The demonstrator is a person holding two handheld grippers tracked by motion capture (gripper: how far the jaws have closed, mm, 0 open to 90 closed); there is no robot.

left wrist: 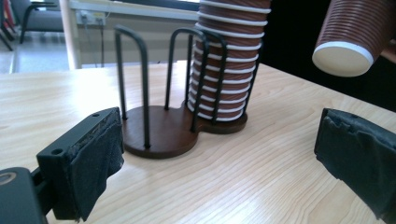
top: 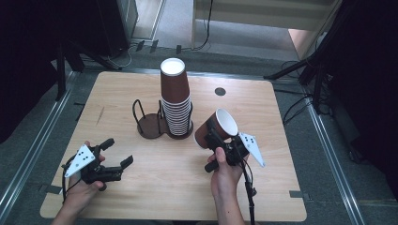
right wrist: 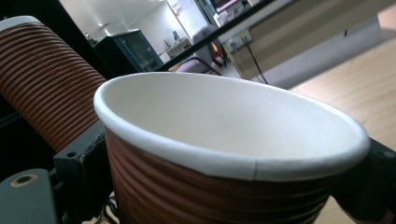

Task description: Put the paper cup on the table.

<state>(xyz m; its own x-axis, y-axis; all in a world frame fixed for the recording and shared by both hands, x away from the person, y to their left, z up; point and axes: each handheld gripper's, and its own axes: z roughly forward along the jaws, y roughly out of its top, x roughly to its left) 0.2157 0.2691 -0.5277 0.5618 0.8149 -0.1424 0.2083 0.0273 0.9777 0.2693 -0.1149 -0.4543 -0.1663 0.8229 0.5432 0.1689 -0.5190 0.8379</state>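
We are clamping the right gripper (top: 219,140) on a brown ribbed paper cup (top: 216,127), tilted right of the stacked brown cups (top: 176,101) in the black wire holder (top: 152,123), presumably for restacking, while the left gripper (top: 117,152), jaws apart, is waiting near left.

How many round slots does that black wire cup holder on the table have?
2: the left slot stands empty, and the right slot holds the stack of brown paper cups.
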